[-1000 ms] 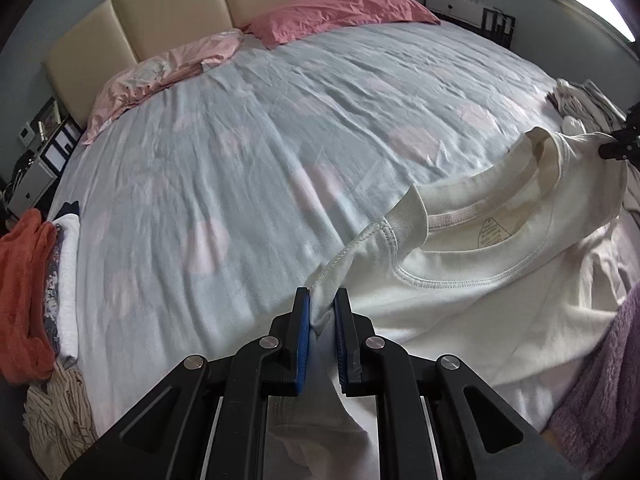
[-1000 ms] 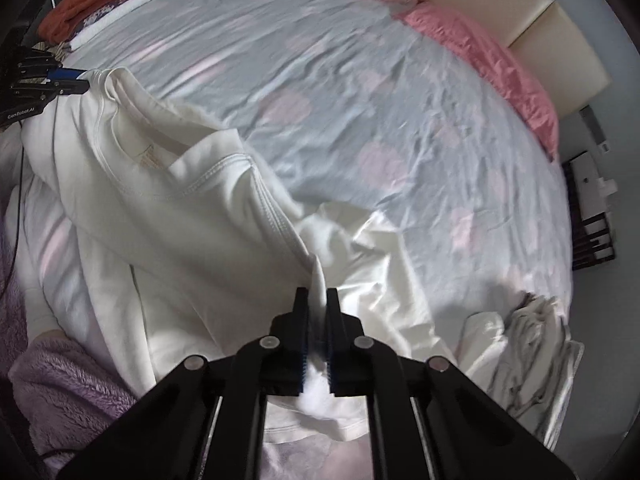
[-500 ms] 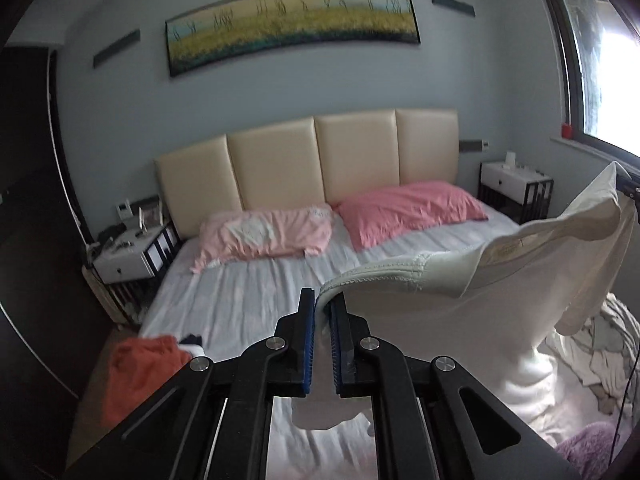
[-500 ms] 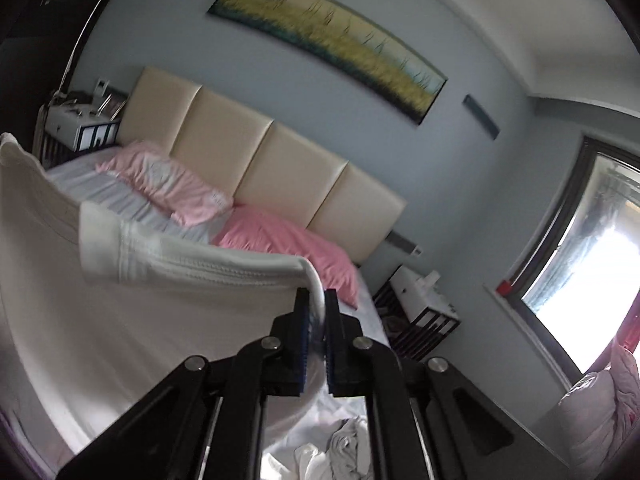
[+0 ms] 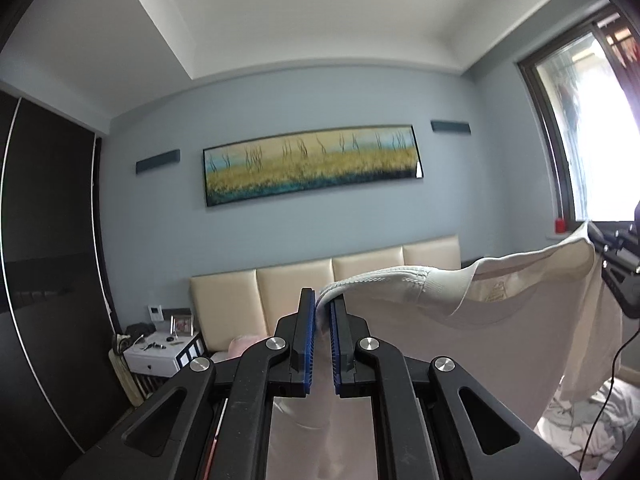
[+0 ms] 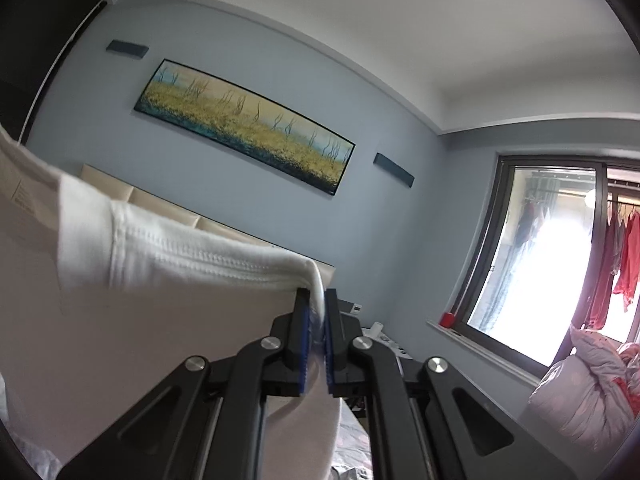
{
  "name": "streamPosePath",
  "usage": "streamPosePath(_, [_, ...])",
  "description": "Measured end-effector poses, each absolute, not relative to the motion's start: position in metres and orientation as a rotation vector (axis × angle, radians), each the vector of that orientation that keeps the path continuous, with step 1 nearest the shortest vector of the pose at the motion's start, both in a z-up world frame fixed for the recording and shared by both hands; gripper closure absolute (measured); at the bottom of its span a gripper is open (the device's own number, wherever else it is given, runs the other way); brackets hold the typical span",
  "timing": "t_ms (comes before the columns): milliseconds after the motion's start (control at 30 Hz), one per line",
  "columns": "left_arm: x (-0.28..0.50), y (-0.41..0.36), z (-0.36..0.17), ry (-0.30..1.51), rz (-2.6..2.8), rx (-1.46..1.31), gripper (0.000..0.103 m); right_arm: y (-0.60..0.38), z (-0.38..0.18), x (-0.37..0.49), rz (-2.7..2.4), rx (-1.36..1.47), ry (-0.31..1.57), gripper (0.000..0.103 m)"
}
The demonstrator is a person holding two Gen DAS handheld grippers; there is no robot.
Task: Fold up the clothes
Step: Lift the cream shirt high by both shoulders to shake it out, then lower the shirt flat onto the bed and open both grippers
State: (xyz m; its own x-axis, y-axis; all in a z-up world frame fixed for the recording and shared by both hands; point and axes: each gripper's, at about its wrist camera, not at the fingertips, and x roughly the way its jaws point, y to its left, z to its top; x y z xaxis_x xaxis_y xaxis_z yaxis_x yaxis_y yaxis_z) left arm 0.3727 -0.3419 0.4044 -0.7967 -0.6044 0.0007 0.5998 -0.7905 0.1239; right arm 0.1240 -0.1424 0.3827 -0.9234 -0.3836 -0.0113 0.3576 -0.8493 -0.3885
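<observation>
At bottom centre of the left view, my left gripper is clamped on the shirt, fabric pinched between the blue pads. The shirt spans from there to the right edge of frame, where my right gripper has its other end; it hangs in the air, collar band and inner label facing the camera, body draping down toward lower right. Right view, bottom centre: right gripper pinching the ribbed shirt edge, jaws narrow with cloth between. The shirt fills the left half of that frame.

Both cameras are tilted up at the wall. Painting sits mid-frame in the left view, upper left in the right view. Headboard shows below it, nightstand lower left. Window on the right in both views, red cup on its sill. Loose clothes lie at lower right of the left view, under the shirt. Quilt is bundled at lower right in the right view.
</observation>
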Motion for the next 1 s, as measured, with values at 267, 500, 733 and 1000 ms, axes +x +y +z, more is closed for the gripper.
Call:
streamPosePath(267, [0.425, -0.322, 0.394, -0.174, -2.51, -0.07, 0.095, -0.102, 0.369, 0.163, -2.597, -0.185, 0.487, 0.097])
streamPosePath(500, [0.411, -0.331, 0.39, -0.166, -2.534, -0.014, 0.095, -0.091, 0.371, 0.172, -2.59, -0.25, 0.352, 0.097])
streamPosePath(733, [0.321, -0.384, 0.326, -0.12, -2.512, 0.262, 0.095, -0.133, 0.318, 0.127, -2.57, -0.066, 0.466, 0.097])
streamPosePath(1000, [0.192, -0.462, 0.222, -0.065, -2.44, 0.609, 0.095, -0.209, 0.212, 0.018, -2.53, 0.253, 0.581, 0.097])
